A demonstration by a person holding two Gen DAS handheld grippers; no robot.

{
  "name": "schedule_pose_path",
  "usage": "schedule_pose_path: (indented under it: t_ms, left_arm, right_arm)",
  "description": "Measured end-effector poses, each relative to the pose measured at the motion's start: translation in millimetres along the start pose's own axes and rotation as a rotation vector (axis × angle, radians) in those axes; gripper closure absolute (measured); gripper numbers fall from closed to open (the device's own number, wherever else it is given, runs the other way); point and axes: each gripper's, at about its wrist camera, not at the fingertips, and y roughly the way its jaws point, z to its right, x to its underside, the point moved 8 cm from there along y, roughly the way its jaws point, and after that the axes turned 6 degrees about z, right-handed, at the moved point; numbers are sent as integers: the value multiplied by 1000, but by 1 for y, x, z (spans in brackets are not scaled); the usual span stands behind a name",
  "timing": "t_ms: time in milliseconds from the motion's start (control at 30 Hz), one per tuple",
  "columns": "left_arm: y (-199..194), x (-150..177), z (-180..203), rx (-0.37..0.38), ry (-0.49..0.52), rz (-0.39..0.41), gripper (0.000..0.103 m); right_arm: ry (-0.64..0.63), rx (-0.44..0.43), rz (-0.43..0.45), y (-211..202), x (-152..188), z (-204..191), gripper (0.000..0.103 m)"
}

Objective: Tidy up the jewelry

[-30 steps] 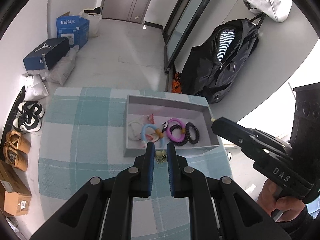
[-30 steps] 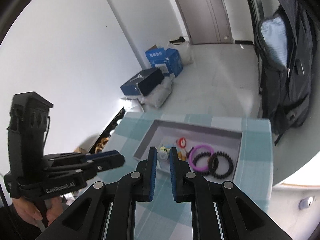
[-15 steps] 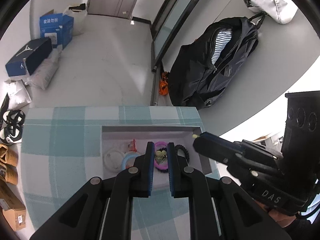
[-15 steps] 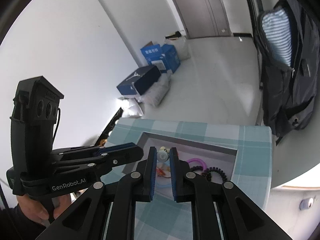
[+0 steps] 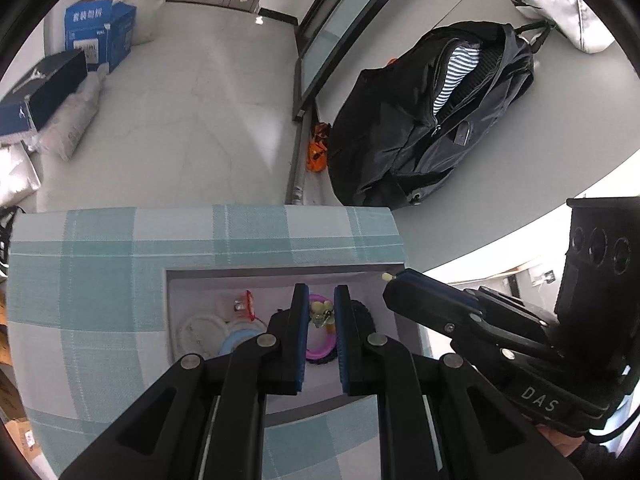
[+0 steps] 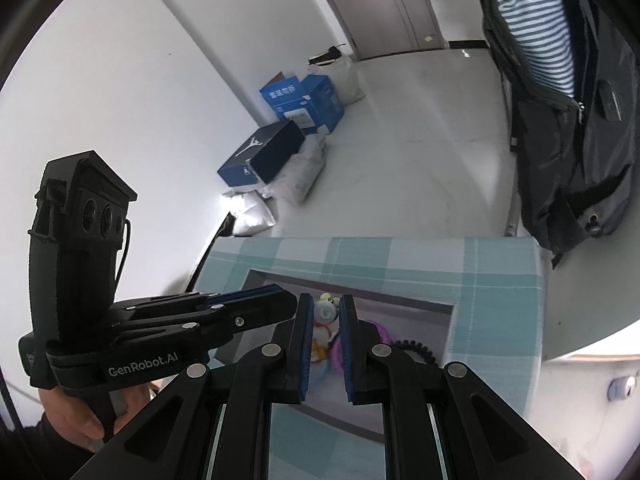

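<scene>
Checked teal-and-white cloth (image 5: pixel 100 272) covers the table, and a shallow grey tray (image 5: pixel 280 274) set on it collects the jewelry in one place. Left to right, the tray holds a white bangle (image 5: pixel 200 330), a red-tasselled piece (image 5: pixel 245 307), a light-blue ring (image 5: pixel 240 338), a pink bracelet (image 5: pixel 320 354) and a black beaded bracelet (image 5: pixel 362 316). Over the tray, the left gripper (image 5: pixel 321 312) is clamped narrowly on a greenish charm (image 5: pixel 320 314), probably to lower it in, while the right gripper (image 6: pixel 324 314) pinches a small pale-blue figure charm (image 6: pixel 326 312).
</scene>
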Motion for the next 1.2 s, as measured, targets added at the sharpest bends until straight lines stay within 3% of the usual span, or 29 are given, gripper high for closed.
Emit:
schedule_pose_path:
  t_ms: [367, 400, 467, 600, 667, 767, 900, 967, 1033, 1200]
  left_arm:
    - [4, 5, -2, 10, -13, -31, 93]
    - [6, 6, -4, 22, -42, -48, 90]
    - [8, 9, -10, 67, -110, -76, 60]
    - [-2, 7, -18, 56, -140, -36, 47]
    - [-9, 6, -17, 50, -126, -21, 46]
    - [-18, 8, -16, 32, -102, -9, 46]
    - [-25, 12, -19, -42, -55, 7, 45]
    - [-27, 14, -23, -95, -41, 15, 45]
    - [-33, 16, -26, -134, -29, 38, 45]
    - [-50, 14, -32, -266, 53, 129, 45]
  right_arm:
    - [29, 17, -25, 6, 7, 8, 87]
    - [39, 20, -27, 7, 7, 11, 84]
    - [73, 26, -22, 6, 6, 18, 62]
    - [125, 1, 15, -5, 1, 24, 59]
    - [126, 3, 39, -10, -1, 24, 47]
    - [116, 4, 50, -13, -2, 22, 44]
    - [110, 10, 55, -15, -2, 19, 42]
    - [109, 26, 64, -15, -3, 20, 26]
    - [110, 38, 79, -18, -4, 20, 19]
    - [65, 72, 105, -24, -4, 15, 15]
